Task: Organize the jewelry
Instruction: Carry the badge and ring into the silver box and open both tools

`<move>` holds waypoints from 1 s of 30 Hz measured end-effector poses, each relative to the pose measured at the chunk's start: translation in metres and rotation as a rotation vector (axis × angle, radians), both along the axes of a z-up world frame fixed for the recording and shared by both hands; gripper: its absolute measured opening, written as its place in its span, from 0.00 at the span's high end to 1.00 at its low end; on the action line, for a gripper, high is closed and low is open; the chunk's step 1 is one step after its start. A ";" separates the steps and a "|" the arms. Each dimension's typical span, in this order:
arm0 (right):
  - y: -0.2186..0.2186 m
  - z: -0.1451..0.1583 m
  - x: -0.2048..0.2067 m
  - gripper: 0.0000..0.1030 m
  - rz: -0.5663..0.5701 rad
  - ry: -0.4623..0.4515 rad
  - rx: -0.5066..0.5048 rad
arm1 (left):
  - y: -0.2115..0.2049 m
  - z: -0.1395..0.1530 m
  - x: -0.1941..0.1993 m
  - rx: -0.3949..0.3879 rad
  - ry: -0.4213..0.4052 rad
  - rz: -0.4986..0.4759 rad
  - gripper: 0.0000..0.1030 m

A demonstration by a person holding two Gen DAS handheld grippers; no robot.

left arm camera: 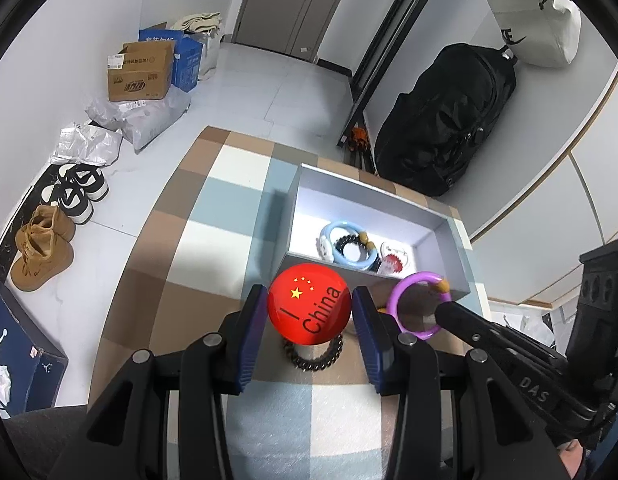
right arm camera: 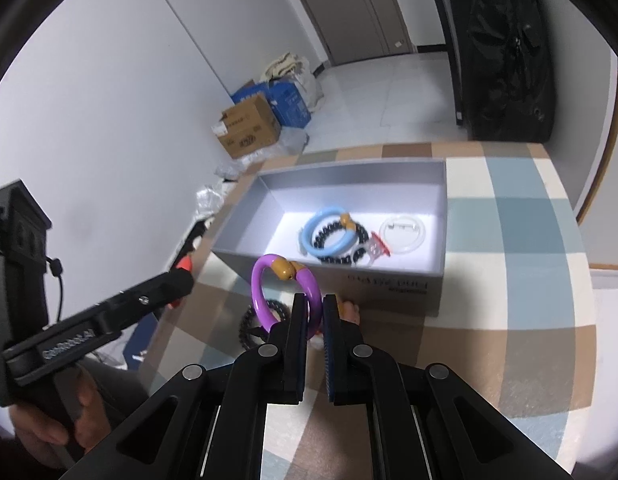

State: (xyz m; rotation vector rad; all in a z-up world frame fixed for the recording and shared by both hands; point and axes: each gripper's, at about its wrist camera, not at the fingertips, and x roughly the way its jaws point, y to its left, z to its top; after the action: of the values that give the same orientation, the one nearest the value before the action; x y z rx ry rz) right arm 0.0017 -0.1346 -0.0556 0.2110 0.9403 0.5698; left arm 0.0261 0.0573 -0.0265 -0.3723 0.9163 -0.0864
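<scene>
My left gripper (left arm camera: 309, 308) is shut on a round red "I China" badge (left arm camera: 309, 300), held a little above the checked tablecloth. Under the badge lies a black coiled hair tie (left arm camera: 313, 360). My right gripper (right arm camera: 313, 304) is shut on a purple ring bracelet (right arm camera: 259, 280) with a tan bead, lifted just in front of the open grey box (right arm camera: 389, 288). From the left wrist view, the purple bracelet (left arm camera: 413, 278) hangs at the box's near right corner. Inside the box (left arm camera: 297, 200) lie a blue ring bracelet (right arm camera: 313, 220), a black bead bracelet (right arm camera: 363, 234) and a clear round badge (right arm camera: 405, 236).
The checked cloth (left arm camera: 213, 208) covers a small table whose left edge drops to the floor. Shoes (left arm camera: 41, 248), cardboard boxes (left arm camera: 141, 76) and plastic bags lie on the floor to the left. A black backpack (left arm camera: 449, 120) leans behind the box. A hand (right arm camera: 49, 432) holds the left gripper.
</scene>
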 end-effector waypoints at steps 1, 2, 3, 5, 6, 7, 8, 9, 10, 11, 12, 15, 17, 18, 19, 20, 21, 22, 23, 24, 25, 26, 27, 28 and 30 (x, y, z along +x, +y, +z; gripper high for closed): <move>-0.002 0.003 0.001 0.94 -0.003 -0.006 0.012 | -0.001 0.001 0.002 -0.002 -0.001 -0.003 0.63; -0.004 0.006 0.002 0.94 -0.006 -0.011 0.027 | -0.002 0.002 0.004 -0.003 -0.003 -0.004 0.63; -0.006 0.008 0.002 0.94 -0.009 -0.016 0.035 | -0.004 0.002 0.006 -0.003 -0.006 -0.006 0.63; -0.010 0.014 0.005 0.94 -0.019 -0.023 0.050 | -0.008 0.005 0.011 -0.004 -0.017 -0.017 0.63; -0.011 0.015 0.006 0.94 -0.023 -0.022 0.057 | -0.010 0.006 0.014 -0.002 -0.022 -0.021 0.63; -0.014 0.018 0.008 0.94 -0.030 -0.024 0.064 | -0.013 0.007 0.015 0.001 -0.026 -0.025 0.63; -0.016 0.019 0.009 0.94 -0.035 -0.025 0.068 | -0.014 0.008 0.017 0.003 -0.028 -0.030 0.63; -0.018 0.020 0.011 0.94 -0.041 -0.026 0.073 | -0.016 0.008 0.020 0.005 -0.030 -0.035 0.63; -0.020 0.021 0.014 0.94 -0.049 -0.025 0.080 | -0.018 0.009 0.023 0.004 -0.031 -0.039 0.63; -0.023 0.022 0.016 0.94 -0.056 -0.024 0.089 | -0.018 0.009 0.026 -0.001 -0.030 -0.043 0.63; -0.024 0.023 0.019 0.94 -0.062 -0.024 0.096 | -0.019 0.009 0.029 -0.010 -0.028 -0.049 0.63; -0.031 0.025 0.025 0.94 -0.083 -0.025 0.107 | -0.021 0.008 0.036 -0.019 -0.023 -0.052 0.63; -0.035 0.026 0.031 0.94 -0.094 -0.020 0.118 | -0.022 0.006 0.042 -0.023 -0.015 -0.058 0.63; -0.035 0.026 0.033 0.94 -0.097 -0.021 0.121 | -0.023 0.006 0.045 -0.029 -0.011 -0.063 0.63; -0.035 0.026 0.036 0.94 -0.100 -0.023 0.123 | -0.023 0.004 0.048 -0.034 -0.006 -0.067 0.63; -0.035 0.026 0.040 0.94 -0.103 -0.023 0.123 | -0.023 0.003 0.051 -0.035 -0.001 -0.068 0.63; -0.035 0.026 0.043 0.94 -0.105 -0.021 0.124 | -0.024 0.003 0.053 -0.035 0.001 -0.069 0.63; -0.035 0.025 0.047 0.94 -0.107 -0.017 0.126 | -0.024 0.002 0.055 -0.034 0.005 -0.068 0.63; -0.034 0.024 0.051 0.94 -0.108 -0.013 0.127 | -0.024 0.001 0.057 -0.035 0.008 -0.065 0.63; -0.034 0.023 0.054 0.94 -0.109 -0.009 0.125 | -0.024 0.001 0.059 -0.041 0.013 -0.064 0.63; -0.034 0.023 0.057 0.94 -0.112 -0.005 0.124 | -0.023 -0.001 0.062 -0.051 0.019 -0.066 0.63; -0.034 0.022 0.059 0.94 -0.114 -0.002 0.125 | -0.024 0.000 0.063 -0.053 0.021 -0.065 0.63; -0.034 0.021 0.062 0.94 -0.115 0.004 0.126 | -0.024 -0.001 0.065 -0.051 0.025 -0.065 0.63; -0.033 0.020 0.063 0.94 -0.116 0.006 0.125 | -0.025 -0.002 0.067 -0.049 0.027 -0.065 0.63; -0.033 0.018 0.066 0.94 -0.119 0.008 0.120 | -0.025 -0.003 0.070 -0.044 0.033 -0.065 0.63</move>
State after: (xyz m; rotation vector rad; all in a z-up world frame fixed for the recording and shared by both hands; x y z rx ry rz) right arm 0.0681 -0.1677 -0.0378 0.3748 0.8955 0.5166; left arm 0.0961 0.0321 -0.0294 -0.3860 0.9606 -0.1605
